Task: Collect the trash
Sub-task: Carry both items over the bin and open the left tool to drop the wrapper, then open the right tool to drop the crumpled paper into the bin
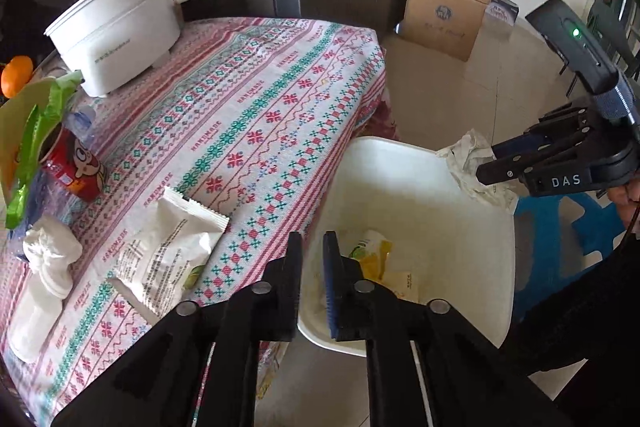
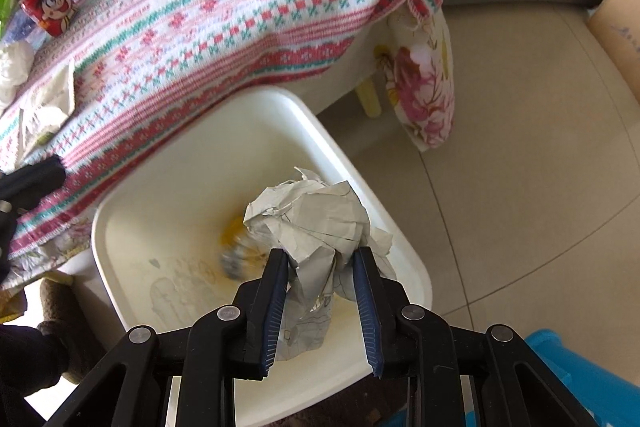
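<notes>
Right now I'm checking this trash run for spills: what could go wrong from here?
1. The crumpled paper in the right claw hangs near the white bin rim; released there, it may catch the edge or fall to the floor.
2. The open left claw sits by the table edge; swinging back, it could snag the patterned tablecloth and drag the white wrapper.

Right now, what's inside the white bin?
A yellow wrapper lies at the bottom of the white bin. The crumpled paper held above it and the left gripper's fingers hide part of the bottom.
</notes>
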### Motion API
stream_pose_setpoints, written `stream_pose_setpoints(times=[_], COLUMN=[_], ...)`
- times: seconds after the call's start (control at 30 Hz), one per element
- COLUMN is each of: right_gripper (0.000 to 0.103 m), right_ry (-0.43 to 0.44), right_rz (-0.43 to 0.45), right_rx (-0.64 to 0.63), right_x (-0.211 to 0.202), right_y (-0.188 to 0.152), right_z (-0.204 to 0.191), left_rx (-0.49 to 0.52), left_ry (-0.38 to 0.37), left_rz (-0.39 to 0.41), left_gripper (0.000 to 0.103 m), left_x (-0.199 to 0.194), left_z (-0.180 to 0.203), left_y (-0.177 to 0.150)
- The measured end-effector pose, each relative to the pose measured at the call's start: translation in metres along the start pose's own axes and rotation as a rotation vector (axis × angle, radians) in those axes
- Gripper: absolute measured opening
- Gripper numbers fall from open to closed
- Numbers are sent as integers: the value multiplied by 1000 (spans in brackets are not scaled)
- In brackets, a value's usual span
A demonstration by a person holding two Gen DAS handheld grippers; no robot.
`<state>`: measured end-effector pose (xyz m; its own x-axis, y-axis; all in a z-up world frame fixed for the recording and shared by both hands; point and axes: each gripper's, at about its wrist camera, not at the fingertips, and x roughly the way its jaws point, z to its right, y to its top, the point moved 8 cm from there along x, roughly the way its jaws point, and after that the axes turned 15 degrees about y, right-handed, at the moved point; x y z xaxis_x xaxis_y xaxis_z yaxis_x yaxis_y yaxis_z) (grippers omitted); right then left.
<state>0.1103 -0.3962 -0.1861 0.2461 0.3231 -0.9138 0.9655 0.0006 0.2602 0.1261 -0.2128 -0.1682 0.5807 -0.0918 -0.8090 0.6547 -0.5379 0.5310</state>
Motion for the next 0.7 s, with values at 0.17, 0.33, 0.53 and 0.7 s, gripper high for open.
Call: stream_pose_setpoints(times=[0.17, 0.33, 0.53, 0.7], right_gripper=[31, 34, 60, 77], right_ry=[-20, -29, -31, -33], right_rz=[-46, -61, -59, -24], right_rx=[3, 6, 34, 16], right_x=[12, 17, 15, 8], right_y=[-3, -5, -4, 4], right_z=[2, 2, 1, -8], left_rx=[-33, -69, -107, -132], left_ry=[27, 41, 60, 67], left_rz=[13, 2, 2, -12], left_gripper=[40, 58, 71, 76], left_x=[-11, -17, -26, -30], left_z=[-20, -39, -56, -68], left_y=[-5, -13, -20, -27])
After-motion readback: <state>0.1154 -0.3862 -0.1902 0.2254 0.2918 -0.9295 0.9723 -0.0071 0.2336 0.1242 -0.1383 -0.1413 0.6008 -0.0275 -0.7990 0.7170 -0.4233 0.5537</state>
